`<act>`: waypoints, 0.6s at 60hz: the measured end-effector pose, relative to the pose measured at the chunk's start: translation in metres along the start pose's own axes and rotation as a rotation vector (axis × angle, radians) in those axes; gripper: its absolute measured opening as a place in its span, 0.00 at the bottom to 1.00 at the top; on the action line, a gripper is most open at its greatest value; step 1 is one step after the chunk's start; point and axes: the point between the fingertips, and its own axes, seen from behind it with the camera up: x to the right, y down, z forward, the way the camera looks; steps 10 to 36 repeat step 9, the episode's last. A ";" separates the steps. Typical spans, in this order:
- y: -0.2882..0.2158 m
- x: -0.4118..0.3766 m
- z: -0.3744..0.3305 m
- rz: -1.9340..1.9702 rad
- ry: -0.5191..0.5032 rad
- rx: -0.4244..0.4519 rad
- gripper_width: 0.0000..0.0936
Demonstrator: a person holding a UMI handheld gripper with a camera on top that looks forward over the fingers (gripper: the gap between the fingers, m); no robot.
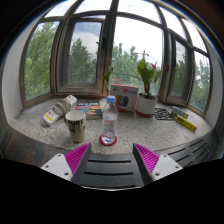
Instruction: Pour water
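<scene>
Bright window backlight — dim foreground, strong fisheye edge distortion.

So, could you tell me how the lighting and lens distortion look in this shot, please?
Gripper view: strong backlight from the windows, sky blown out white; the bottle and cup sit in dim shade on the sill; fisheye bends the window frames; the open tool is dark, pads bright.

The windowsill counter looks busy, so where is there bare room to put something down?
Bare counter lies between the water bottle and the yellow tool, ahead of the open gripper. It is crowded around the cup, and behind by the box and potted plant.
</scene>
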 end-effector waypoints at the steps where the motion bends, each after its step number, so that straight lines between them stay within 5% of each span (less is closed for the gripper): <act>1: 0.001 -0.001 0.000 0.000 -0.001 0.000 0.91; 36: 0.001 0.000 0.001 -0.020 0.016 0.002 0.91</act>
